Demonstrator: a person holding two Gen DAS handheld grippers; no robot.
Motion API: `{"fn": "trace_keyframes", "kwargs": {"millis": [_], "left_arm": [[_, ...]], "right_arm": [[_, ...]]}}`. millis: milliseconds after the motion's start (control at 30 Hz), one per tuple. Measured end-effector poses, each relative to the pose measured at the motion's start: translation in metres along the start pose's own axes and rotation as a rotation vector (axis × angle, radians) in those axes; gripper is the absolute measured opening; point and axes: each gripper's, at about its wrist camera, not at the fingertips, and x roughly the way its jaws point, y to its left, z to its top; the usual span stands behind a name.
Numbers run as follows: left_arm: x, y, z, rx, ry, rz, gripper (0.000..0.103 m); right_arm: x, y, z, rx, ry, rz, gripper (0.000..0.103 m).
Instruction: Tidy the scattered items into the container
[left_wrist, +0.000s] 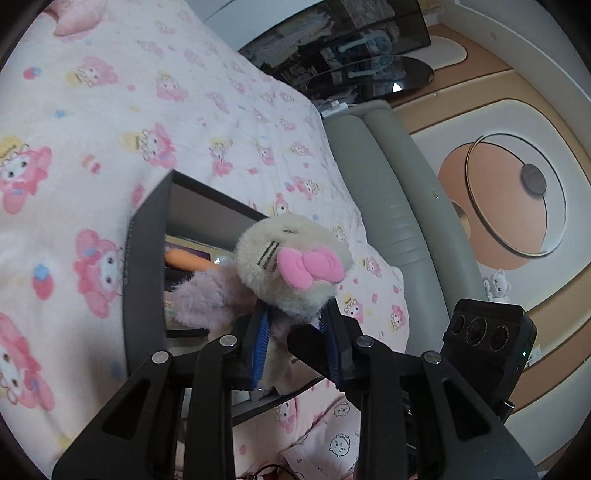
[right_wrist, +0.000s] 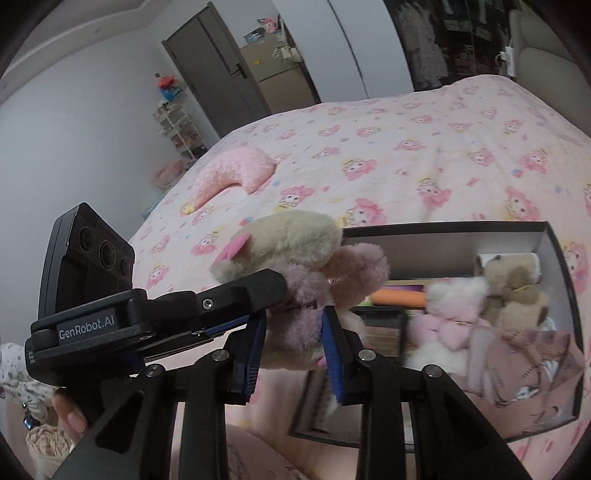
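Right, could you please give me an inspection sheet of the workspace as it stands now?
surface: bed covered by a pink cartoon-print bedspread.
job's things: plush toy held at the edge of the black box; the box holds a pale pink plush, a brown bear and an orange item.
clutter: pink crescent cushion on the bedspread, apart from the box.
grippers: left tool and right tool are both closed on the plush toy's lilac body.
cables: possibly a small white lead by the headboard; too small to be sure.
surroundings: grey padded headboard, dark door, white shelf rack.
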Motion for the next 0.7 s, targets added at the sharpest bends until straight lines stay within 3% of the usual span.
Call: {"fn": "trace_keyframes", "kwargs": {"millis": [100,167,200,267,333,400,500,700], "left_arm": [[0.037,0.003,-0.003,-0.016,0.063,0.050,0.026],[0.051,0.010,-0.007,-0.033,0.105,0.124,0.026],[0.056,0.013,-0.006,-0.036,0.117,0.163,0.027],[0.052,0.012,-0.005,-0.027,0.105,0.172,0.034],[0.034,0.005,-0.004,0.003,0.044,0.172,0.034],[0.019,0.000,-0.005,0.033,-0.019,0.190,0.034],[0.015,-0.003,-0.008,0.070,-0.035,0.174,0.034],[0.061,0.013,-0.005,0.049,0.078,0.294,0.033]], "right_arm": [[0.006,-0.033,-0.005,0.044,0.029,-0.048,0.027],[0.018,-0.049,-0.007,0.052,0.063,-0.068,0.027],[0.026,-0.056,-0.009,0.054,0.088,-0.073,0.027],[0.036,-0.068,-0.011,0.085,0.128,-0.043,0.027],[0.025,-0.074,-0.011,0.114,0.097,0.013,0.027],[0.005,-0.078,-0.012,0.122,0.012,0.041,0.027],[-0.004,-0.086,-0.010,0.160,-0.048,0.026,0.027],[0.041,-0.092,-0.012,0.111,0.082,-0.085,0.027]]}}
